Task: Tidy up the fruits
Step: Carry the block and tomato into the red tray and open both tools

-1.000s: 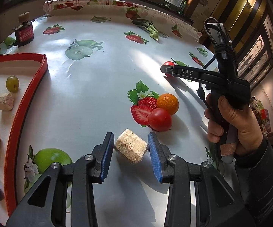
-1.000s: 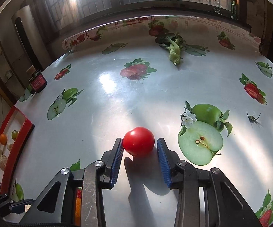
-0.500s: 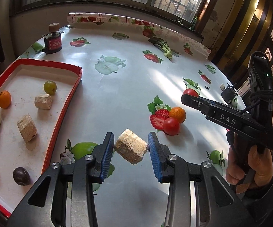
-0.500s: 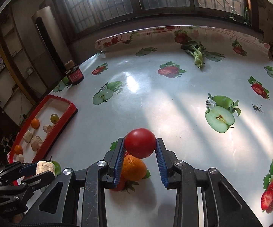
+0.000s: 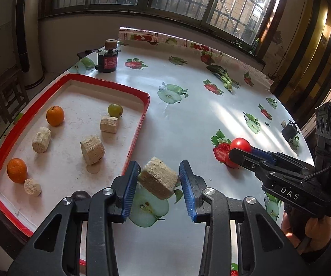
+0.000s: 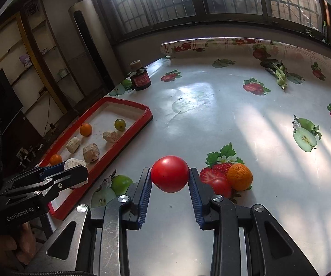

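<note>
- Round red tomato (image 6: 170, 174): pinched between the blue pads of your right gripper (image 6: 170, 179), held above the table right of the red-rimmed rectangular tray (image 6: 121, 135).
- Pale fibrous cork-like block (image 5: 158, 177): clamped in your left gripper (image 5: 158, 181), just right of the tray's rim.

Red tomato (image 6: 170, 174), beige block (image 5: 158, 177), red-rimmed tray (image 5: 140, 124) w/ white inside; table (image 6: 211, 119) white w/ fruit print.
</note>
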Available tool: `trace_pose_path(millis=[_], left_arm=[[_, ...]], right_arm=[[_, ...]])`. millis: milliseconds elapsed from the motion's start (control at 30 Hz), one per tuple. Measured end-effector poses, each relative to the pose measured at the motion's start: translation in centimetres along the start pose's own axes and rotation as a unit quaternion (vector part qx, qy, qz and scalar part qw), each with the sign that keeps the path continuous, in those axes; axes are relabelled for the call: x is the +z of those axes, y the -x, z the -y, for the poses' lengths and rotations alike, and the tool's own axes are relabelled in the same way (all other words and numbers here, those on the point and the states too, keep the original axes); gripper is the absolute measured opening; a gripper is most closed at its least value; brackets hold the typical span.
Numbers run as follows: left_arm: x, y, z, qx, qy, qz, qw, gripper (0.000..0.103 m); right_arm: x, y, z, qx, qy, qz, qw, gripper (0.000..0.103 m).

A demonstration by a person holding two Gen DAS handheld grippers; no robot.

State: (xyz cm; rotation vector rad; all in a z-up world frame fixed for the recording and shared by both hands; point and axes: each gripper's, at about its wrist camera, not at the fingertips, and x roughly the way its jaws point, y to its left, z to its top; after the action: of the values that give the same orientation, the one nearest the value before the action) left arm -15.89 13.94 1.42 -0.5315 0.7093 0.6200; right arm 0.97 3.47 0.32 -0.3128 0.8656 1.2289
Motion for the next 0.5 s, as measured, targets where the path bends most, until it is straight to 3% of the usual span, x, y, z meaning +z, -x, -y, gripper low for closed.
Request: trace_pose_path(millis=[500], left_arm=[[-0.2,1.2,-4.2,0.028,0.029,0.011,0.9991,0.035]], right_arm=[[-0.1,-1.6,-3.8,0.020,0.023,-0.012,0.999,0.033]])
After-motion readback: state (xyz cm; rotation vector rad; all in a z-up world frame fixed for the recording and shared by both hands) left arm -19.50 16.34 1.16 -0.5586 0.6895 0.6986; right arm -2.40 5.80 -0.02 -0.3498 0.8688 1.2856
